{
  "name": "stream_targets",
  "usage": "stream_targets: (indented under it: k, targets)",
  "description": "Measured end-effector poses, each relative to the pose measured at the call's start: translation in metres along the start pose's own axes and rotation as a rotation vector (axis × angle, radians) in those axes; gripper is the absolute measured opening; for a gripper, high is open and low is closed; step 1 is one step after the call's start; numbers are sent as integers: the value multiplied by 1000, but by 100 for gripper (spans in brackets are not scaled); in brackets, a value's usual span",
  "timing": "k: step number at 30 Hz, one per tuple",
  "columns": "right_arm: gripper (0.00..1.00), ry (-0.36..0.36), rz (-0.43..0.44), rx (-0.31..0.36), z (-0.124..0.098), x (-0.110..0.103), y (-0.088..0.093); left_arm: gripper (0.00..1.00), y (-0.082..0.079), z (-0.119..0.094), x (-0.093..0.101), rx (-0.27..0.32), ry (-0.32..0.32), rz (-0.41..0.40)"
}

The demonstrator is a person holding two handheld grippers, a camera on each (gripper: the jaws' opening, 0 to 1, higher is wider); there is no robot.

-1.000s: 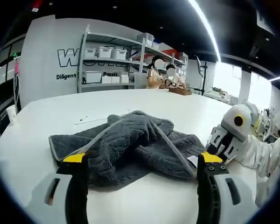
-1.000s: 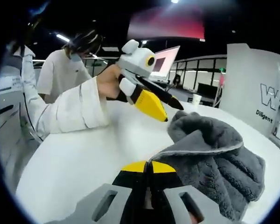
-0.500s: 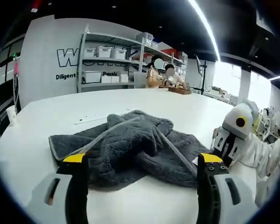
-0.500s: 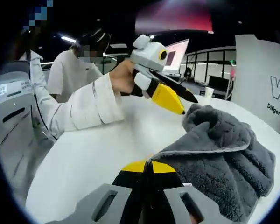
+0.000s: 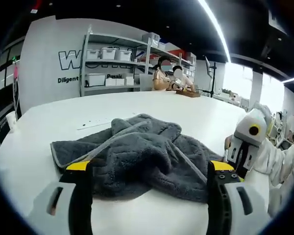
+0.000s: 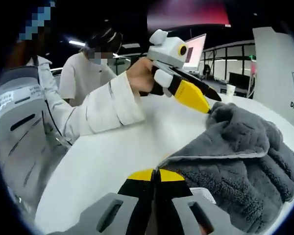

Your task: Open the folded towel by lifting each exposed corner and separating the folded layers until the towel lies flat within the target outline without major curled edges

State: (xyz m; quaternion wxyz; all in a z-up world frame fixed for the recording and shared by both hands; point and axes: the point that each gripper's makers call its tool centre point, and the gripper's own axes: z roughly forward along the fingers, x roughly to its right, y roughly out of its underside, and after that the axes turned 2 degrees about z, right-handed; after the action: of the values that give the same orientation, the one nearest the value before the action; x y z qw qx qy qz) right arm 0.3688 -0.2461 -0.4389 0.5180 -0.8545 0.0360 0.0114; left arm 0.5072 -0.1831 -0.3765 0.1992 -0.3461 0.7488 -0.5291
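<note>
Right gripper (image 6: pixel 155 177): jaws are seen pressed together on a bound edge of the towel (image 6: pixel 245 156).
Left gripper (image 5: pixel 149 171): jaws are held wide apart, nothing gripped, low at the towel's near edge.
Towel: it is found bunched in grey folds on the white table (image 5: pixel 49 122).
Shelving (image 5: pixel 112 63): it is placed beyond the towel.

The left tool (image 5: pixel 149 169) has two broad pale grey jaws, each with a black inner face, a yellow cap at the tip and a dark oval slot in its side. Seen from the right gripper view, it (image 6: pixel 213 95) has a white housing, black fingers and a yellow wedge-shaped jaw cover. Behind it, the person wears a white long sleeve (image 6: pixel 105 110) with thin dark seams. The right tool (image 6: pixel 154 172) has grey slotted jaws, black inner faces and yellow tips.
</note>
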Motion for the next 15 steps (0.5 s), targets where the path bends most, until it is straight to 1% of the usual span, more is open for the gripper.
stream_targets:
  k: [5,13,14,15]
  targets:
    - [0,-18,10,0,-2,-3,1,96,2,0,1,-7,-1,1]
    - [0,25,-54,-1,-3,4,1,96,2,0,1,-10,0,3]
    - [5,54,-62,-5,-5,10,1,96,3,0,1,-10,0,3]
    - [12,72,-66,-6,-6,14,1,96,2,0,1,-10,0,3]
